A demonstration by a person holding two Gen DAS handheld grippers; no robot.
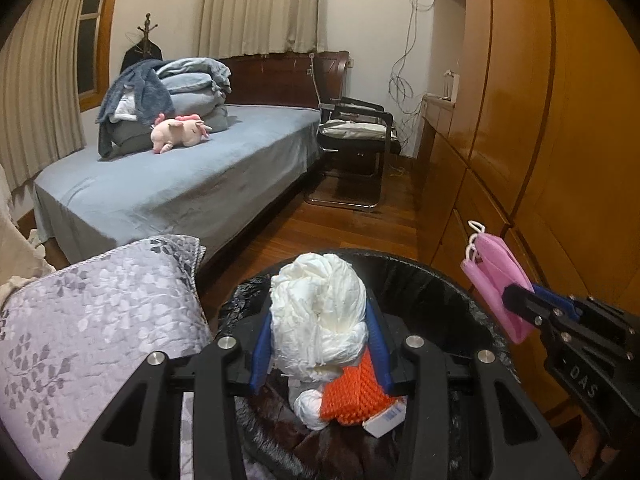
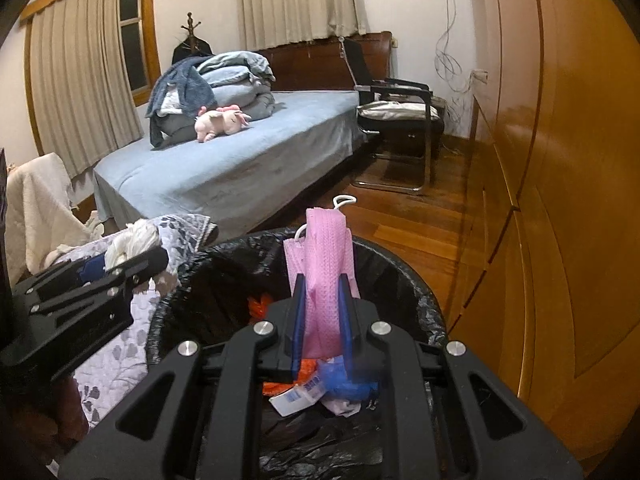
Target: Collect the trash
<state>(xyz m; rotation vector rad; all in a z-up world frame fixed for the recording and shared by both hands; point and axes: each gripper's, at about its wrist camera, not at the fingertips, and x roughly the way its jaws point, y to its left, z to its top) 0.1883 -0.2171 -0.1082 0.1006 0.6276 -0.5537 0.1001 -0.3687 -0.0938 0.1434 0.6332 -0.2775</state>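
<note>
White "DAS" lettering marks the right tongs.

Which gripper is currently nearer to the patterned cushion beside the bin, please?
Left. The left gripper, shut on white crumpled paper, hangs right beside the cushion; the right gripper is farther off, across the bin.

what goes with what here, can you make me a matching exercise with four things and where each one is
Things:
1. crumpled white paper
2. pink face mask
3. pink plush toy
4. orange net

Places:
A. lying on the bed
B. inside the black-lined bin
C. clamped in the right gripper
D. clamped in the left gripper

Pairs: 1-D, 2-C, 3-A, 4-B
</note>
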